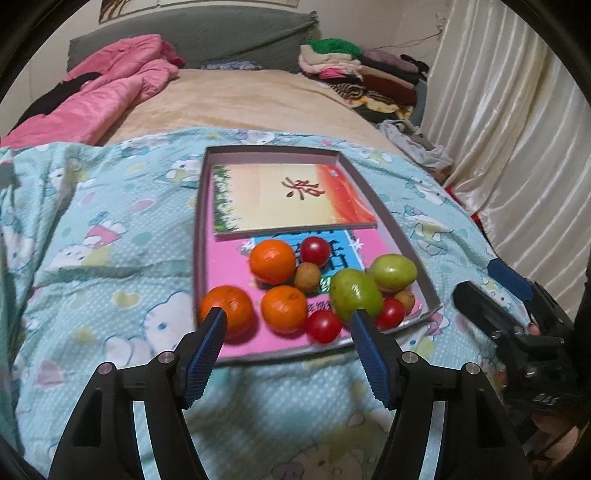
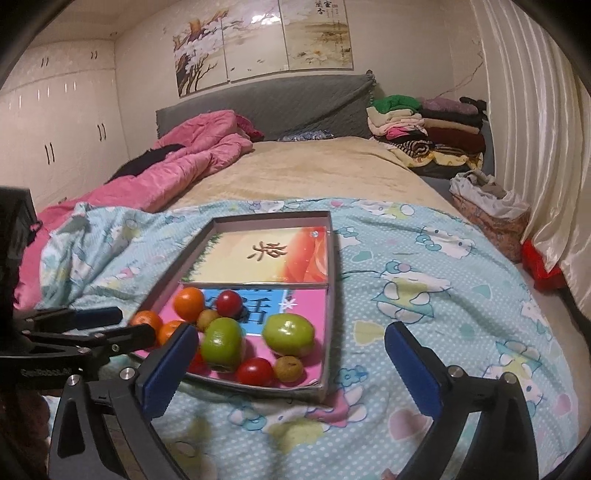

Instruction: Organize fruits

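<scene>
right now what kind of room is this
A bedroom, most likely: the tray of fruit sits on a bed with a grey padded headboard, folded clothes stacked beside it and built-in wardrobes along the wall.

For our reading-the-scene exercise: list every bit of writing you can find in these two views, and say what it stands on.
"茶": brown brush character on the cream and orange card in the tray.
Large characters on the blue card under the fruit: partly covered, unreadable.
Characters on the wall painting, top right: too small.
Embossed lettering on the left claw body: too blurred.
</scene>
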`<state>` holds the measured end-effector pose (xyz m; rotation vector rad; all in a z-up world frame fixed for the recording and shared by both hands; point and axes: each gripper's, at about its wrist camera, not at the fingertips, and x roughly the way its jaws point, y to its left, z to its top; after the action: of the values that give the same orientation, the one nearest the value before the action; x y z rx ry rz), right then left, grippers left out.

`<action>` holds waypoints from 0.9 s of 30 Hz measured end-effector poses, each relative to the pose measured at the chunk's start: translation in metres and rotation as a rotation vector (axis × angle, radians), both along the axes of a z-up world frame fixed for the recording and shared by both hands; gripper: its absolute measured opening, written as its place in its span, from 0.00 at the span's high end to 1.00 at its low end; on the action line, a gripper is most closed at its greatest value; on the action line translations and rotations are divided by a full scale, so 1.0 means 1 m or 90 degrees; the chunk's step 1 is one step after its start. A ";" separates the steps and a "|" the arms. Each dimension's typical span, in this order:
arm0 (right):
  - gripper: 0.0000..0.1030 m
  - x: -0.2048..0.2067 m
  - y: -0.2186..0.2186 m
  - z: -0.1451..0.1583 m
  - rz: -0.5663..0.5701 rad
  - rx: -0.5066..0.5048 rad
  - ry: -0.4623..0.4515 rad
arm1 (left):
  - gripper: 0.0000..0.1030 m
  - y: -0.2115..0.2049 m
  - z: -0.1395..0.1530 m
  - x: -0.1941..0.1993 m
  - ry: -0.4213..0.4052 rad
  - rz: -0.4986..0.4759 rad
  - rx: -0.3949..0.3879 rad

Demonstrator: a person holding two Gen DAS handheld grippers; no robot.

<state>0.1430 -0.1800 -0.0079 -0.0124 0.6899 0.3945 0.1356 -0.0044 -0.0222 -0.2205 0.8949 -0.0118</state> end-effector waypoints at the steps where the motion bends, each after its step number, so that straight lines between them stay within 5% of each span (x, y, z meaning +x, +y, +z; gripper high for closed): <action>1: 0.01 -0.003 -0.001 0.003 -0.001 0.013 0.009 | 0.31 0.001 0.002 -0.005 -0.001 0.005 0.003; 5: 0.01 -0.019 -0.001 0.012 0.002 0.038 0.040 | 0.31 0.002 0.008 -0.026 0.004 0.018 0.004; 14: 0.01 -0.056 0.011 0.007 0.023 -0.032 0.064 | 0.31 0.003 -0.002 -0.067 0.030 0.051 -0.017; 27: 0.01 -0.066 0.002 0.003 0.005 -0.025 0.063 | 0.31 -0.007 -0.010 -0.078 0.042 0.049 0.009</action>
<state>0.0773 -0.1778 -0.0051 -0.0333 0.7959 0.3906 0.0579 -0.0114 -0.0322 -0.2431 0.9521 0.0729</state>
